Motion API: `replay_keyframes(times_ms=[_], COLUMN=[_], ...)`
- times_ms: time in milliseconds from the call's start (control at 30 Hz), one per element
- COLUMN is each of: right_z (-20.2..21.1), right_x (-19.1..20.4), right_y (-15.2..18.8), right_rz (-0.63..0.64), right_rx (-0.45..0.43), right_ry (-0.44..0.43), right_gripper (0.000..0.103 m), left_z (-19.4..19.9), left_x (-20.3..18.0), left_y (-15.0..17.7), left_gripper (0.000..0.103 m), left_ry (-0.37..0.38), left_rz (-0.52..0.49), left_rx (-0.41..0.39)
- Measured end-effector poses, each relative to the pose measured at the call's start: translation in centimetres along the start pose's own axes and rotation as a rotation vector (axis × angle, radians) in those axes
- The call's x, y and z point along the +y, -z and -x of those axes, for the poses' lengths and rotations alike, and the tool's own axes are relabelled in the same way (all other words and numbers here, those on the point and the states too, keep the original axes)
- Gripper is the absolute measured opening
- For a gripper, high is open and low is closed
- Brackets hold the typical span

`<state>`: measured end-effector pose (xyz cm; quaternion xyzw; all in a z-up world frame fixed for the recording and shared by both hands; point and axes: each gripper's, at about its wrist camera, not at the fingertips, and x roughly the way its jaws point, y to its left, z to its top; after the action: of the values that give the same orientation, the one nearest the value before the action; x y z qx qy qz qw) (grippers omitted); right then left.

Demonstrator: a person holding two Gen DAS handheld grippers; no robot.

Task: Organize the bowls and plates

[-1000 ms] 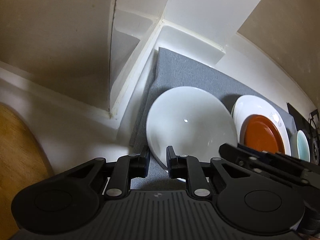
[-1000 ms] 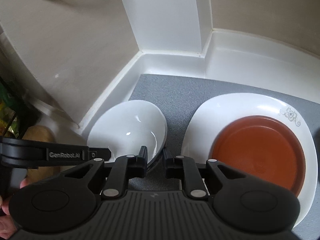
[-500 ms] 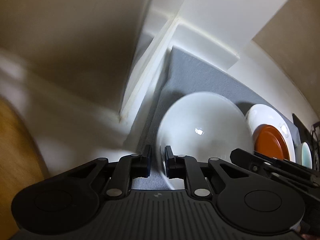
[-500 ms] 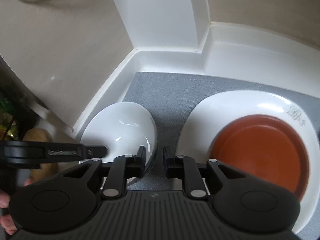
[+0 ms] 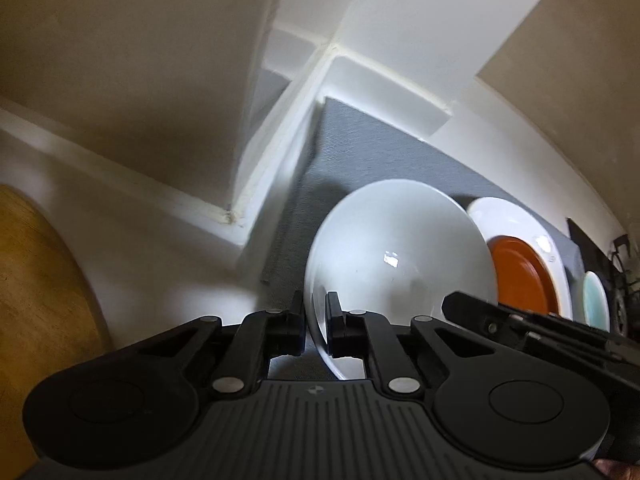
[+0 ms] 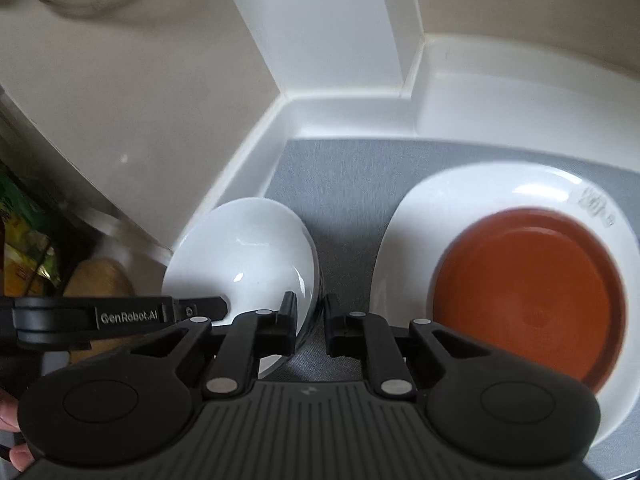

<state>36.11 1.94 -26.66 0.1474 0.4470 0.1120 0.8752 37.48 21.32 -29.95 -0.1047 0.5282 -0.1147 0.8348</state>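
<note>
1. Bowl work is in hand: the white bowl (image 5: pixel 400 264) is sitting at the left end of the grey mat (image 5: pixel 372 152), and both tools are gripping its rim from opposite sides.
2. Leftmost, the left gripper (image 5: pixel 315 330) is standing nearly shut, its pads pinching the bowl's near-left rim.
3. Further right, the right gripper (image 6: pixel 310 330) is closing its jaws with the bowl's right rim between them; whether the outer pad is already pressing is hard to tell.
4. Right of the bowl, and apart from it, a white plate (image 6: pixel 472 192) is lying on the mat with an orange plate (image 6: pixel 528 300) resting inside it.
5. Judging from the task, the next move is calling for an even two-sided lift, keeping the bowl level and clearing the white plate's edge before carrying it to a stack.
6. Counting what is showing: one white bowl, one white plate, one orange plate, and one pale turquoise dish (image 5: pixel 596 300) at the far right edge.
</note>
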Motion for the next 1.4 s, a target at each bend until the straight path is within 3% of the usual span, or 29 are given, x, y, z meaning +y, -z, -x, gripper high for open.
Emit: replay_keyframes(times_ms=[300,533,800,933,1133,1400], right_z=[5.0,10.3,16.4,18.4,18.3,14.2], right_x=[-1.5,-3.5,-5.1,-6.9,-8.9,-11.0], right_y=[-0.4,-1.8,-4.3,-4.7,-3.8,-1.7], right_rz=[-0.026,-0.098,-0.124,-0.167,-0.212,-0.292], right_rx=[-0.055,-0.186,-0.280,-0.312,-0.302,-0.211], right_ry=[0.027,0.062,0.115,0.096,0.121,0.144], right_gripper=[0.014,0.014,0.014,0.015,0.015,0.015], left_z=[3.9,5.7,8.2,8.2,6.6,1.5], left_x=[-4.8,-8.8,-13.7,-15.3,-16.6,-16.1], left_y=[-0.9,-2.5,-4.3,-4.9,-4.5,-3.8], left_gripper=[0.010,0.010,0.011,0.011,0.011,0.011], left_ry=[0.032,0.119,0.207,0.248,0.258,0.218], left_rz=[-0.095,-0.136,-0.188,-0.195,-0.198,-0.168], left_rx=[-0.052,-0.061,-0.063,-0.053,-0.007,0.075])
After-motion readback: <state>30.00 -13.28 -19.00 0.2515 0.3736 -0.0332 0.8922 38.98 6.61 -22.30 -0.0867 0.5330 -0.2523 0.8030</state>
